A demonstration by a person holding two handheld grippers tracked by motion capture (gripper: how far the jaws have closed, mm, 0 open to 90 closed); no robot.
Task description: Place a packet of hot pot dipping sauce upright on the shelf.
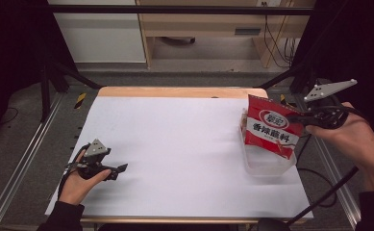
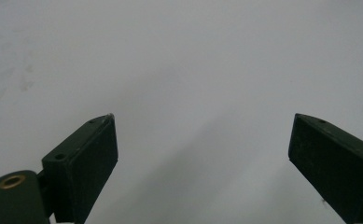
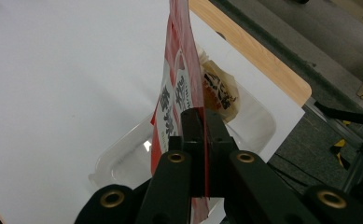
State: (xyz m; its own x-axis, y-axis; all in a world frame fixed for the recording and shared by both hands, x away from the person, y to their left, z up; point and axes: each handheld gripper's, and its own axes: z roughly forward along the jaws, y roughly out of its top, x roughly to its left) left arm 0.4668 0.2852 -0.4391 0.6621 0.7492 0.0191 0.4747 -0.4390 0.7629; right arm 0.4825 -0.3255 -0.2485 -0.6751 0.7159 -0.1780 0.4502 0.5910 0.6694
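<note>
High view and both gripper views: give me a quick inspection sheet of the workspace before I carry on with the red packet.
Surface: white sheet over a wooden table, bare in the middle.
Job's things: red seasoning packet held upright over the clear plastic tray; a brown packet already lies in the tray.
Clutter: nothing seen.
Grippers: right gripper shut on the red packet's edge; left gripper open, with nothing between its fingers, resting near the sheet's left edge.
Cables: black cable runs off the table's right side; more wires hang by the far wooden furniture.
Surroundings: metal frame rails, dark floor, white cabinet behind.
</note>
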